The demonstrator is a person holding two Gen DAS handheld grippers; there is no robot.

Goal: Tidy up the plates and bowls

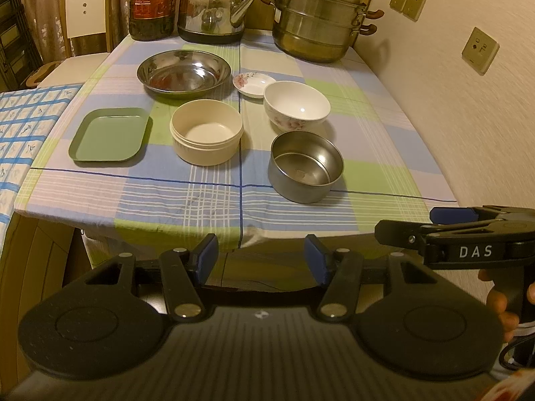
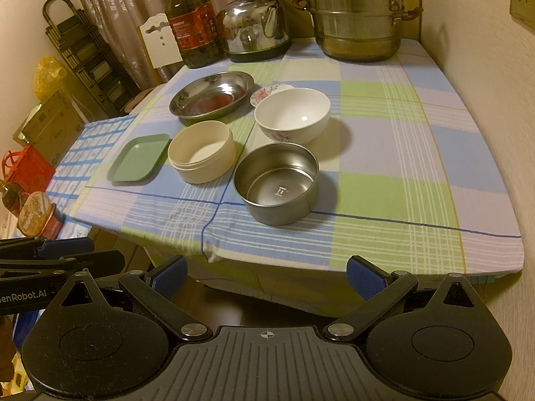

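Left wrist view: left tongs [image 1: 260, 260] spread wide, nothing between the pads, hanging short of the near table edge. Ahead of them on the plaid tablecloth [image 1: 384, 153], six dishes, all separate:
- steel bowl [image 1: 306, 172], closest, ahead and slightly right
- cream round container [image 1: 206, 132], ahead-left
- green rectangular tray [image 1: 109, 134], further left
- white floral bowl [image 1: 297, 107], just behind the steel bowl
- small floral saucer [image 1: 254, 83], behind and just beside the white bowl
- wide steel dish [image 1: 184, 73], far, left of centre

Kettle [image 1: 214, 6], oil bottle [image 1: 152, 0] and stacked steamer pot [image 1: 317, 16] line the far edge. Right tongs [image 1: 468, 234] enter from the right, off the table; from this side angle I can't tell their spread.

Right wrist view: right tongs [image 2: 267, 277] also spread wide and empty, just short of the table edge. Steel bowl [image 2: 277, 183] sits straight ahead and closest; cream container [image 2: 202, 152] ahead-left, tray [image 2: 140, 157] beyond it to the left. White bowl [image 2: 292, 115] overlaps the saucer [image 2: 264, 93] in view; contact unclear. Steel dish [image 2: 212, 93] far left.

Judgement: nothing stacked or grouped, no dish held. Task looks unstarted; all sorting remains.
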